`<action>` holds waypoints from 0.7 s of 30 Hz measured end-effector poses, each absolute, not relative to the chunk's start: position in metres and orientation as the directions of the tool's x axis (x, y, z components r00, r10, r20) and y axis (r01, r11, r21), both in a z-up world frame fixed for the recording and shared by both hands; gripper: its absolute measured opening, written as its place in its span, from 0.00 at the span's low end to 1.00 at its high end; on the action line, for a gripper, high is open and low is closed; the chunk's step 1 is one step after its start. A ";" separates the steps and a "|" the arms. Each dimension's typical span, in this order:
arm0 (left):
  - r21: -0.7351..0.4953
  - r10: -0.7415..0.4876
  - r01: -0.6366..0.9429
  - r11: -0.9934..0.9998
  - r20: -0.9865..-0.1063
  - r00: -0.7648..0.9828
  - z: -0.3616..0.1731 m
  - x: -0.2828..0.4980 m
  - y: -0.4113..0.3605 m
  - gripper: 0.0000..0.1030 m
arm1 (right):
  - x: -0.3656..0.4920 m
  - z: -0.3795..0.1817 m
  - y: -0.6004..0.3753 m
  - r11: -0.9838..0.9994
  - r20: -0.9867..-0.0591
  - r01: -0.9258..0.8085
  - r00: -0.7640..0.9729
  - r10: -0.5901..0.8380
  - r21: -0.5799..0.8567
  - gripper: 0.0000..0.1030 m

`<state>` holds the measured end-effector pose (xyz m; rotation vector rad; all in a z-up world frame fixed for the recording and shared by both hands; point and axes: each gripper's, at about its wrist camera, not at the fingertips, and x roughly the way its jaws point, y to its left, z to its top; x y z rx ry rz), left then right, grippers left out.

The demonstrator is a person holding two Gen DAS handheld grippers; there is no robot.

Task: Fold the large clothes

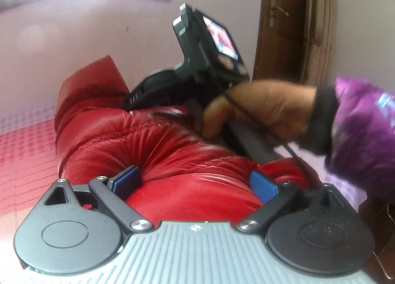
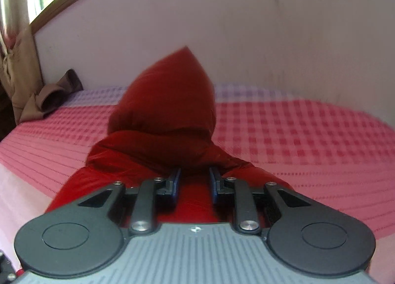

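A shiny red padded jacket (image 1: 153,150) lies bunched on the bed. In the left wrist view my left gripper (image 1: 195,182) has its blue pads wide apart with a thick bulge of the jacket between them. Beyond it the right gripper's body (image 1: 197,62) and the hand holding it press onto the jacket. In the right wrist view my right gripper (image 2: 195,180) has its blue pads closed to a narrow gap around a fold of the red jacket (image 2: 167,111), whose hood stands up in a point in front.
The bed carries a pink and red checked cover (image 2: 296,131). A pale wall runs behind it. A brown garment (image 2: 54,94) lies at the bed's far left corner by a curtain. A wooden door (image 1: 291,25) stands at the right.
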<state>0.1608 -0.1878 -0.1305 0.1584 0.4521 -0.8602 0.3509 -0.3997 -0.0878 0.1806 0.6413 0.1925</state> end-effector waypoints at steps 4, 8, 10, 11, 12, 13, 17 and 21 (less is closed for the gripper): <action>-0.055 -0.709 0.768 0.638 -0.431 0.558 -0.132 0.162 -0.183 0.92 | 0.356 -0.105 -0.410 0.946 -0.539 -0.104 0.800 0.263 0.307 0.21; -0.054 -0.709 0.769 0.636 -0.433 0.557 -0.132 0.162 -0.181 0.93 | 0.352 -0.114 -0.419 0.915 -0.480 -0.095 0.827 0.292 0.393 0.21; -0.043 -0.703 0.769 0.638 -0.439 0.559 -0.132 0.163 -0.182 0.93 | 0.348 -0.118 -0.427 0.889 -0.449 -0.099 0.835 0.318 0.446 0.21; -0.034 -0.698 0.768 0.640 -0.445 0.561 -0.133 0.163 -0.182 0.94 | 0.349 -0.118 -0.433 0.871 -0.439 -0.101 0.833 0.338 0.480 0.21; -0.029 -0.693 0.767 0.641 -0.453 0.561 -0.134 0.163 -0.184 0.96 | 0.352 -0.119 -0.440 0.843 -0.424 -0.106 0.827 0.369 0.527 0.21; -0.024 -0.691 0.769 0.638 -0.459 0.559 -0.133 0.163 -0.185 0.97 | 0.350 -0.118 -0.446 0.816 -0.404 -0.116 0.824 0.397 0.566 0.23; 0.009 -0.677 0.768 0.640 -0.466 0.570 -0.132 0.160 -0.187 1.00 | 0.314 -0.087 -0.475 0.777 -0.351 -0.122 0.841 0.411 0.617 0.30; -0.005 -0.682 0.762 0.647 -0.452 0.575 -0.131 0.157 -0.183 1.00 | 0.236 -0.050 -0.494 0.874 -0.314 -0.141 0.897 0.312 0.466 0.89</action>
